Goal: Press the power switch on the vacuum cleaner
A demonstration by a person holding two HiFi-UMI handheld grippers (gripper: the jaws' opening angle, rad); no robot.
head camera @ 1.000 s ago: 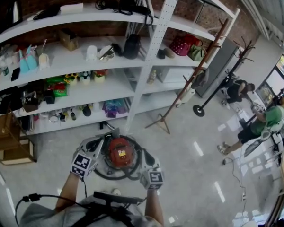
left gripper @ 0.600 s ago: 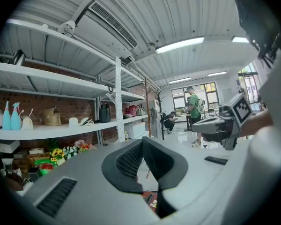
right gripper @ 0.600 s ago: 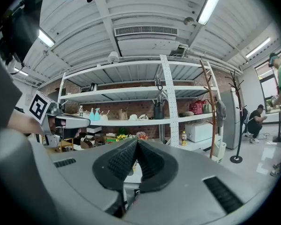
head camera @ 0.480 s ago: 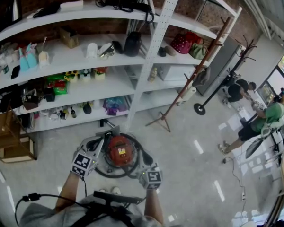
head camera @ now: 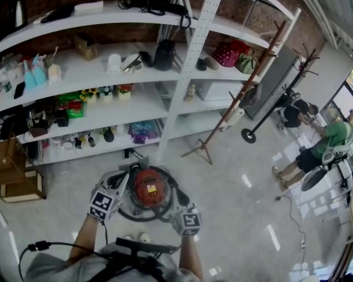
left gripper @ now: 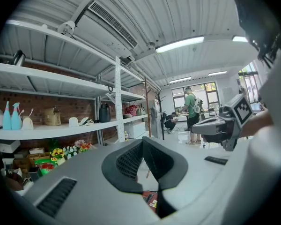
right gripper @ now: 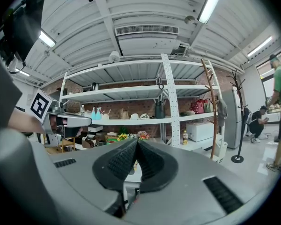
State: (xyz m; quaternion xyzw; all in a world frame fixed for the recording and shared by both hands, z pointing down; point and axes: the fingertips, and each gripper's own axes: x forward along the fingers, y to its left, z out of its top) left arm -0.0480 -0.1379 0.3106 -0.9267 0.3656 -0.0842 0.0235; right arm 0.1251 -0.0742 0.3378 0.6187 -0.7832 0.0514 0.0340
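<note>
Hovering beside the red vacuum (head camera: 149, 188) on the floor (head camera: 241, 216), the left tool (head camera: 123, 176) and right tool (head camera: 177, 196) are both carrying jaws closed on nothing; any press is calling for 1 closed tip coming straight down on the switch, too small to pick out.

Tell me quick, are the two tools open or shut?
Left tool: shut, holding nothing.
Right tool: shut, holding nothing.
</note>
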